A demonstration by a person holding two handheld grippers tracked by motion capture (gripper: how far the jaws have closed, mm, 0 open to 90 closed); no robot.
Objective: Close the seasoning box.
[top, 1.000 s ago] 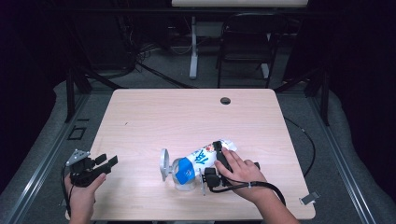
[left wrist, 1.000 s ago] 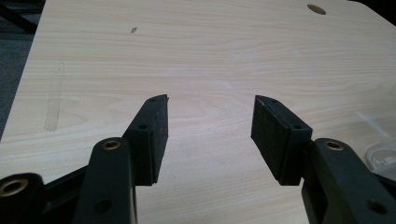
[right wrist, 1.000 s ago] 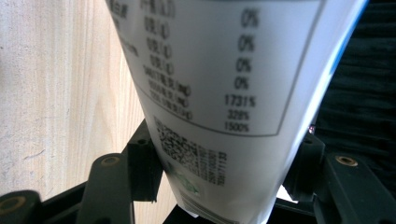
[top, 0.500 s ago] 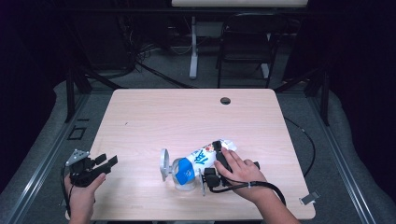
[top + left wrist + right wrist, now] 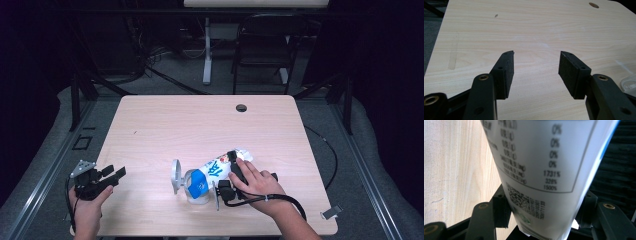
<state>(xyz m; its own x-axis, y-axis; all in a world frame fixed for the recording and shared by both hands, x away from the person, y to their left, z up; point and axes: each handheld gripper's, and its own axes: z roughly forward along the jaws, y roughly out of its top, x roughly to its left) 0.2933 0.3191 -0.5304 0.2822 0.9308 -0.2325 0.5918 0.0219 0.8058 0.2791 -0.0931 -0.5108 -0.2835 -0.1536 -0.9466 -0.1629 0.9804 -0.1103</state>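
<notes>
A white and blue carton lies tilted at the table's front middle, its blue end over a clear cup-like container with a round white piece beside it. My right gripper is shut on the carton from the right, and a hand covers it. In the right gripper view the printed carton sits between the jaws of the right gripper, with both pads pressed against it. My left gripper stands open near the front left corner, nothing between its pads, above bare wood.
The wooden table has a dark cable hole near its far edge. A clear container's rim shows at the right of the left gripper view. A chair and a stand are on the floor beyond the table.
</notes>
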